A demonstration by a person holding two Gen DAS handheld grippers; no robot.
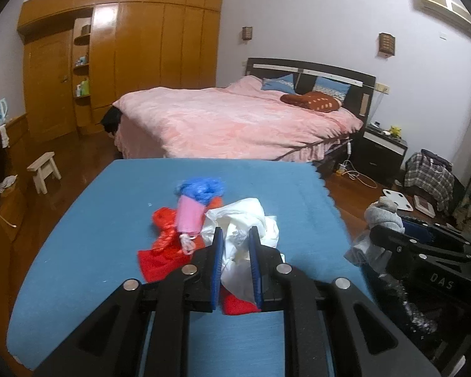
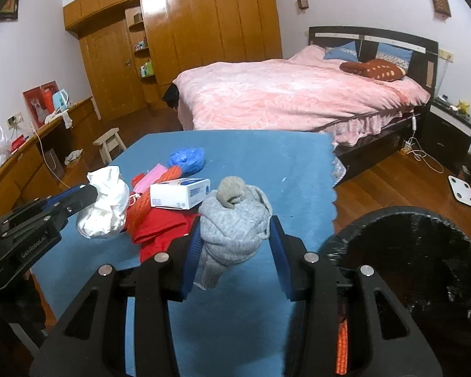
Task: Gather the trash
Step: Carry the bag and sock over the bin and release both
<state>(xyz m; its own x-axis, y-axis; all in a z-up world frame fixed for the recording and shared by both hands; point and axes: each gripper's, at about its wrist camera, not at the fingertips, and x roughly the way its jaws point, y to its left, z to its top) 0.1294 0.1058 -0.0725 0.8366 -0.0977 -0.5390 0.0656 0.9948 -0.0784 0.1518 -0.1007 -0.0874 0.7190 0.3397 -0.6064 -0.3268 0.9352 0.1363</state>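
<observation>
— Two pieces of trash are up off the table at once, one in each gripper. Take the left first?

— Left gripper [image 1: 235, 251] has its blue pads squeezed narrow on a crumpled white plastic bag [image 1: 246, 238]. The bag bunches above the fingertips and trails down between the pads, so its long axis runs roughly along the fingers, pointing away from the camera. From the right wrist view the same white plastic bag [image 2: 105, 207] hangs as a lump off the tip of that gripper, over the left part of the blue table [image 2: 251, 154].

— And the right?

— Right gripper [image 2: 235, 245] is clamped partway on a grey sock [image 2: 234, 229]. It stands nearly upright between the pads: brownish end on top, the loose cuff end dangling below the left pad. It's above the near right part of the table, with a black bin [image 2: 417, 251] just beside it to the right.

— What's left lying there?

— Red plastic bag [image 1: 163, 242] spread flat, a pink packet [image 1: 190, 216] lying across it with its long side pointing away toward the bed, and a crumpled blue bag [image 1: 201, 188] at its far end. Right wrist view also shows a white box [image 2: 180, 193] resting on the red pile.

— Beyond the table?

— Bed with a pink cover [image 1: 235, 119], wooden wardrobe [image 1: 125, 56] behind, a small stool [image 1: 44, 169] on the floor.
</observation>
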